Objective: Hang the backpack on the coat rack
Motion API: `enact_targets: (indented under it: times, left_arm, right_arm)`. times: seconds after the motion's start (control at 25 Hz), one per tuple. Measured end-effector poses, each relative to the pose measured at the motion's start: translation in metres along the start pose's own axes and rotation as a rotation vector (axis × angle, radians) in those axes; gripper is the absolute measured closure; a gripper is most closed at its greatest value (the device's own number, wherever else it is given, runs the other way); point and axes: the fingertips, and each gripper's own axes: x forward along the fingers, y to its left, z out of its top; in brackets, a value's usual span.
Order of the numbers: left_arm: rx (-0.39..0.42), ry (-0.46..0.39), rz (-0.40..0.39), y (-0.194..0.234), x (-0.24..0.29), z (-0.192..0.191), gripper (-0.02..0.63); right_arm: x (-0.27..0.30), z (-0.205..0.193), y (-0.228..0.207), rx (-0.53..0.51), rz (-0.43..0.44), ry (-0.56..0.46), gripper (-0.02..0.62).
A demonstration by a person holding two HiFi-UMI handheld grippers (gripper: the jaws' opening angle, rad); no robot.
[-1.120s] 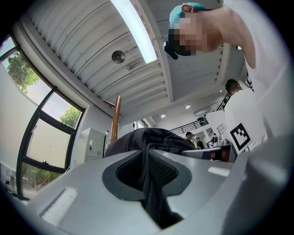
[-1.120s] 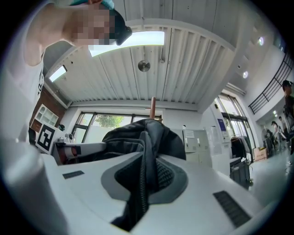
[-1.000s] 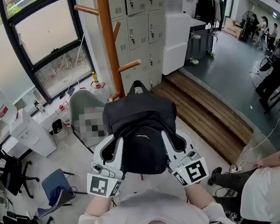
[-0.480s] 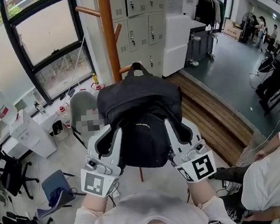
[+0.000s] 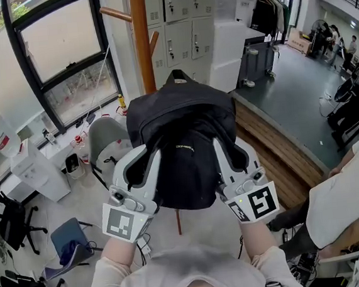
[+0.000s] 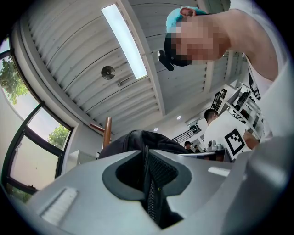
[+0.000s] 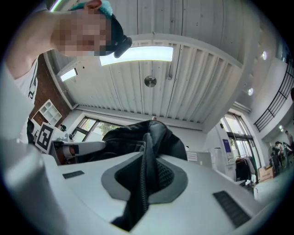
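A black backpack [image 5: 182,133] is held up in front of me, its top loop [image 5: 177,75] close to the wooden coat rack [image 5: 142,39]. My left gripper [image 5: 144,156] is shut on the backpack's left side; its zippered fabric [image 6: 149,176] sits pinched between the jaws. On the other side my right gripper [image 5: 223,147] is shut on the pack as well, with black fabric [image 7: 144,183] clamped in the jaws. The rack's post [image 6: 107,131] shows behind the pack in the left gripper view. A peg [image 5: 115,14] sticks out left, above the pack.
Grey lockers [image 5: 181,26] stand behind the rack, a large window [image 5: 57,50] to the left. A grey chair [image 5: 106,140] sits below the rack. A raised wooden step [image 5: 275,156] runs to the right. A person in white [image 5: 349,199] stands at my right.
Both grippers have lifted the backpack higher and nearer the rack; its top loop now overlaps the post where the lower pegs were seen. The person at the right has come closer.
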Motion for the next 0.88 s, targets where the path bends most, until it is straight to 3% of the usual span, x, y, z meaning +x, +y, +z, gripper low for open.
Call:
enact_targets:
  times: [0.2,0.56,0.88]
  left_arm:
    - [-0.017,-0.002,0.002,0.01,0.015,-0.002,0.554]
    - [-0.081,0.122,0.014,0.012,0.018,-0.04,0.554]
    - [-0.097,0.151,0.025,0.012,0.014,-0.06,0.554]
  right_arm:
    - [0.013,-0.006,-0.009,-0.004,0.002,0.011,0.565]
    - [0.016,-0.044,-0.016,0.042,-0.006,0.093,0.563]
    - [0.011,-0.071,-0.018,0.075,-0.008,0.157,0.564]
